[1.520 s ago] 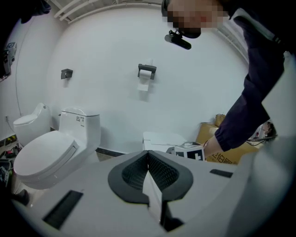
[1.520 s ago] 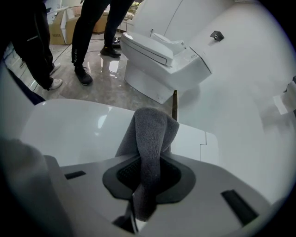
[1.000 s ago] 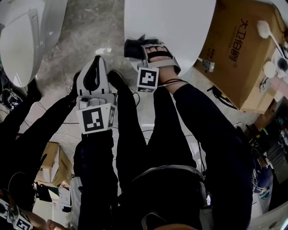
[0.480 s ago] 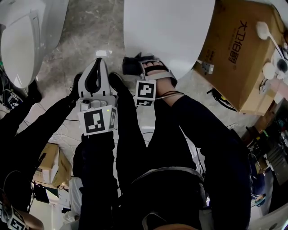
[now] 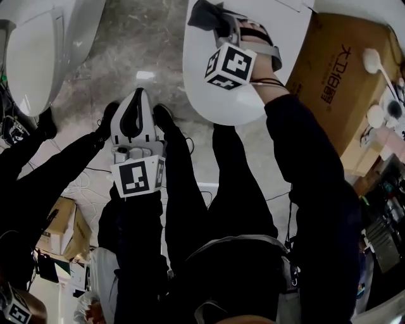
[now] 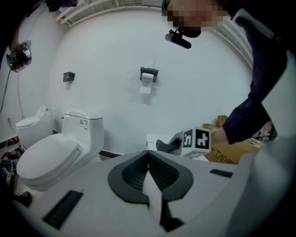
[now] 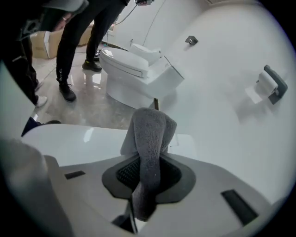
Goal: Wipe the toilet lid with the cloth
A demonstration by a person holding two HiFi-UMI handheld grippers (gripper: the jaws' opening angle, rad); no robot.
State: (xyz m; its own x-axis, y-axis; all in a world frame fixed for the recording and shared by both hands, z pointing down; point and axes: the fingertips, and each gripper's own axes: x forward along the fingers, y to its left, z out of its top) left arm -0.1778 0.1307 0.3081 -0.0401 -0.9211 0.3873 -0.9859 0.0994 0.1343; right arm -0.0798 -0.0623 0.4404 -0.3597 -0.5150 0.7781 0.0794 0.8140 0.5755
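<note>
Marble floor (image 5: pixel 145 38) from the head view: my right tongs (image 5: pixel 218 22) carry the grey cloth (image 5: pixel 202 12) over the white toilet lid (image 5: pixel 209 95), and my left tongs (image 5: pixel 135 101) hang aside. Left gripper view: pressed together, empty. Right gripper view: pinching the cloth's fold, which looks soft, limp and light.

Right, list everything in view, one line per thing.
toilet lid: one, white, under the right gripper
cloth: one, grey, pinched between the right gripper's jaws
second toilet: one, white, on the floor at left
large cardboard box: one, brown, right of the toilet lid
paper roll holder: one, dark, on the white wall
left gripper: one, white, jaws together, empty, over the floor
right gripper: one, white, above the toilet lid
</note>
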